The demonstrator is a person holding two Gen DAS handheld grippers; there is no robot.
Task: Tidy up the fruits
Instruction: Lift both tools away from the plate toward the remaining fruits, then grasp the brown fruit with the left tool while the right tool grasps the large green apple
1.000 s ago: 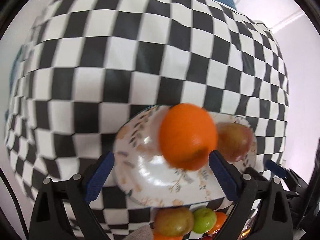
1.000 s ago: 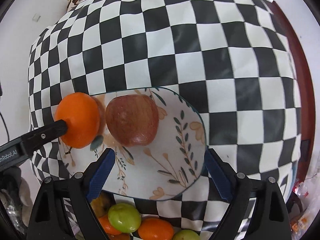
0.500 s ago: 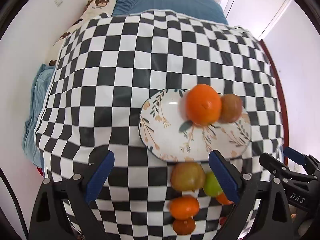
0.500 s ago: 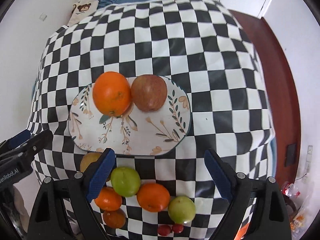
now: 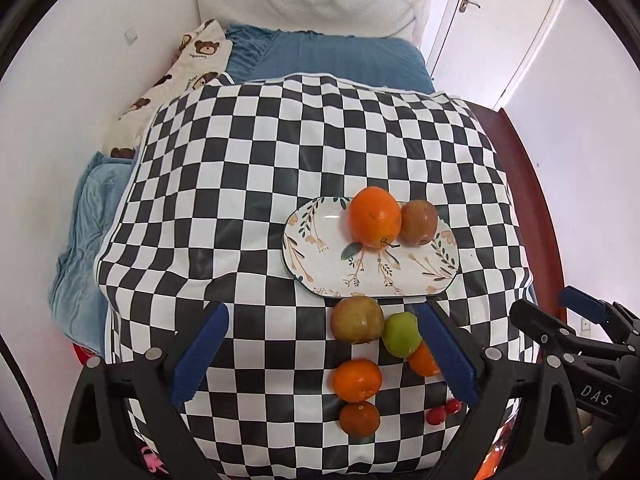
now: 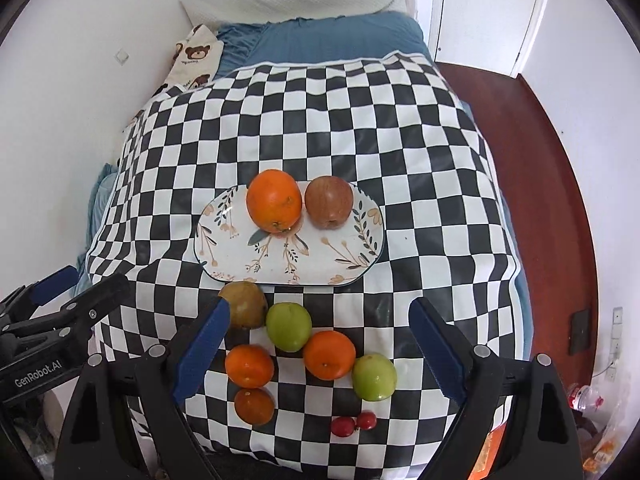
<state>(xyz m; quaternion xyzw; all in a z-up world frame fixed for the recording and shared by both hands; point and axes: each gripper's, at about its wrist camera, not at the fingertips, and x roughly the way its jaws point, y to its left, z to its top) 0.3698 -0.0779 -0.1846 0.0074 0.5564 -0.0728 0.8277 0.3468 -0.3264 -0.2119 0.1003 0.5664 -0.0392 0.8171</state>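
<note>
A floral oval plate [image 6: 240, 256] [image 5: 312, 252] lies on the checkered cloth, holding a large orange [image 6: 274, 201] [image 5: 375, 217] and a red apple [image 6: 329, 201] [image 5: 418, 222] side by side at its far rim. In front of the plate lie several loose fruits: a brownish apple [image 6: 244, 305] [image 5: 357, 319], green apples [image 6: 289, 326] [image 6: 374, 377], oranges [image 6: 329, 354] [image 6: 249, 365] and two small red cherries [image 6: 353, 423]. High above the near fruits, my left gripper [image 5: 322, 354] and right gripper [image 6: 320, 346] both stand open and empty.
The checkered cloth [image 6: 360, 128] covers a table that drops off at its edges. Behind it is a bed with blue sheet [image 6: 332, 42] and a bear-print pillow [image 6: 192, 60]. Red-brown floor [image 6: 540, 160] and a white door [image 6: 484, 12] lie right.
Both grippers have risen and pulled back from the plate. The left one let go of the large orange, which now rests on the plate beside the red apple.
</note>
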